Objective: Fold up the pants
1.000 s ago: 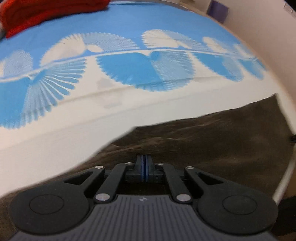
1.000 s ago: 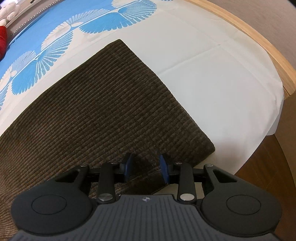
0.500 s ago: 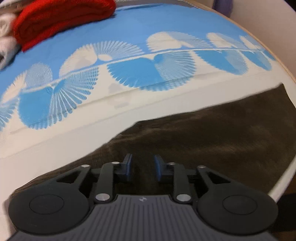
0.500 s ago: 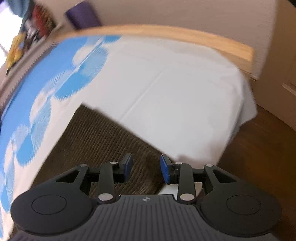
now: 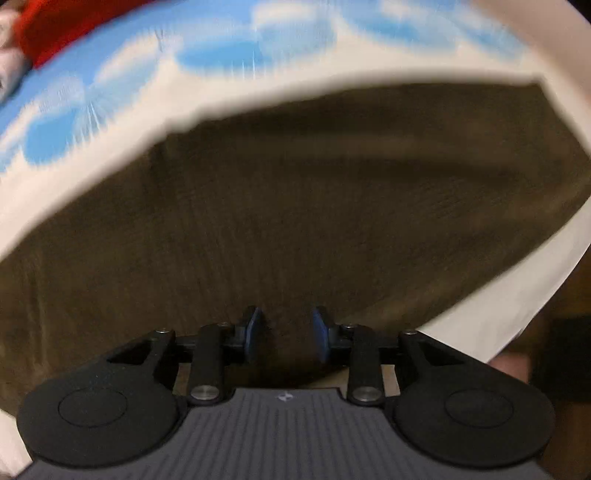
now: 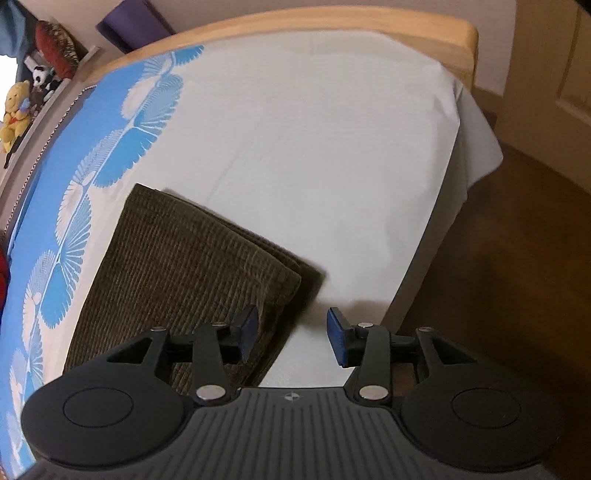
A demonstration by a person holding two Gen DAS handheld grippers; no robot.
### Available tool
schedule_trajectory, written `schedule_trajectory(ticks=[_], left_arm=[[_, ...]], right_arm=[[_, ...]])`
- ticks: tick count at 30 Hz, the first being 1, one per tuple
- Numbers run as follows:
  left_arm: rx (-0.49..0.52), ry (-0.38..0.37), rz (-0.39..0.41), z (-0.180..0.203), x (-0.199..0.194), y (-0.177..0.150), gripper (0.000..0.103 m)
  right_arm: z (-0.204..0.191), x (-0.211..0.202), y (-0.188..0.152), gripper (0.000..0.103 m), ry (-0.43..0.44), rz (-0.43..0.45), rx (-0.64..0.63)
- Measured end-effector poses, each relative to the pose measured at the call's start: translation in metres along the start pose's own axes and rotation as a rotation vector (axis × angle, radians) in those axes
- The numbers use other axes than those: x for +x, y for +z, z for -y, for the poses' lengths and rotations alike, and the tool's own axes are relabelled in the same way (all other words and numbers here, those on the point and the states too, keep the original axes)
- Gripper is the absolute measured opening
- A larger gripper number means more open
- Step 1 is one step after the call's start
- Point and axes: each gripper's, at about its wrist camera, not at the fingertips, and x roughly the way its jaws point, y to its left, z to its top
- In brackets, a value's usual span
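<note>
The brown corduroy pants (image 5: 314, 206) lie folded flat on the bed, filling the middle of the blurred left wrist view. They also show in the right wrist view (image 6: 177, 273) as a layered stack with its near right corner toward me. My left gripper (image 5: 286, 338) is open and empty, just above the near edge of the pants. My right gripper (image 6: 291, 338) is open and empty, beside the pants' right corner, with its left finger over the cloth and its right finger over the white sheet (image 6: 332, 147).
The bed has a white sheet and a blue fan-patterned cover (image 6: 48, 229). A red garment (image 5: 62, 26) lies at the far left. A wooden bed frame (image 6: 369, 26) rims the far end. Brown floor (image 6: 509, 277) lies right of the bed. Stuffed toys (image 6: 14, 110) sit on a shelf.
My left gripper opened, let go of the pants and pulled back over them. My right gripper opened wider and swung right, off the pants' corner.
</note>
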Motion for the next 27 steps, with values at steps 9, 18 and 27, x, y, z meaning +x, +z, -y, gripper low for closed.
schedule_trajectory(ticks=[9,18,27], left_arm=[[-0.002,0.016,-0.095,0.004,0.026,-0.017,0.041],[-0.036,0.004,-0.081,-0.007,0.026,-0.015,0.042],[-0.007,0.023,-0.077,-0.004,0.023,-0.014,0.046]], right_arm=[[-0.001,0.018,0.005,0.044,0.047,-0.015,0.080],[0.001,0.030,0.006,0.044,0.026,-0.021,0.143],[-0.008,0.034,0.005,0.042,-0.006,-0.006,0.092]])
